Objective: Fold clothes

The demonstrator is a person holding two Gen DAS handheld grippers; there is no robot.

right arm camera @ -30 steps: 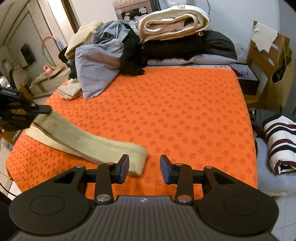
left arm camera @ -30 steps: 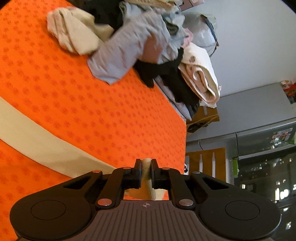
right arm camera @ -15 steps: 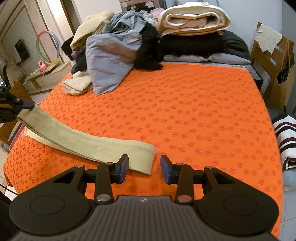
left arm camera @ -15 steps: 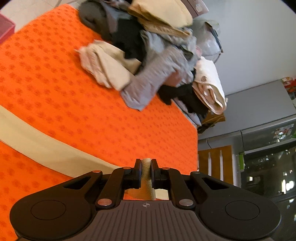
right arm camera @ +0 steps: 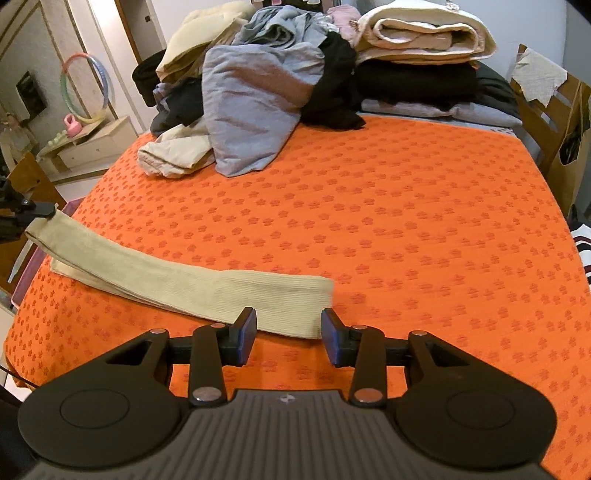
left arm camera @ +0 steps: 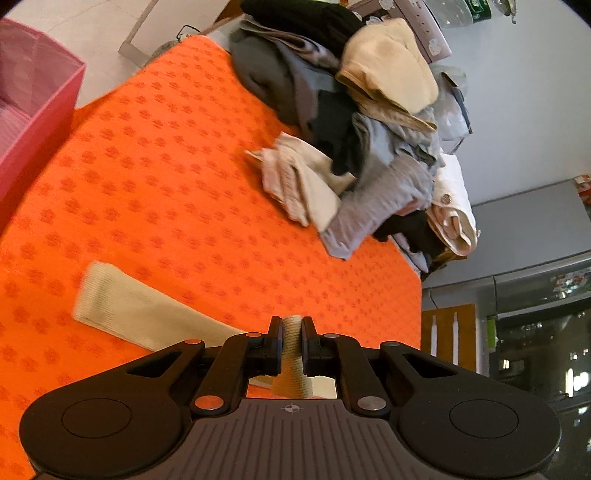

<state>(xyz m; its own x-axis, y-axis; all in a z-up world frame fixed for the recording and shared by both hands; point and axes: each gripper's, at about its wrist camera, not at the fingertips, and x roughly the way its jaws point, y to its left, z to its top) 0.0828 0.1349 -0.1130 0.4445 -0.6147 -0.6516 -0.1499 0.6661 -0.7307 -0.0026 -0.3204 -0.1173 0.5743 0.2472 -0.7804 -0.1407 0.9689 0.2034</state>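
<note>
A long beige ribbed garment (right arm camera: 192, 284) lies folded in a narrow strip across the near left of the orange bedspread (right arm camera: 369, 221). My left gripper (left arm camera: 292, 334) is shut on one end of it, and the strip's far end (left arm camera: 110, 295) rests flat on the spread. In the right wrist view that left gripper (right arm camera: 37, 210) holds the strip's left end lifted at the bed's left edge. My right gripper (right arm camera: 289, 332) is open just in front of the strip's right end, with nothing between its fingers.
A heap of unfolded clothes (right arm camera: 255, 92) and a folded cream blanket (right arm camera: 424, 33) on dark garments fill the far side of the bed. A pink box (left arm camera: 33, 110) stands beside the bed on the left. A wooden chair (right arm camera: 546, 110) and striped fabric (right arm camera: 583, 251) are to the right.
The left gripper has pulled back and up with the strip's end, so the strip's other end now shows. The right gripper has drawn closer to the strip's right end, still open.
</note>
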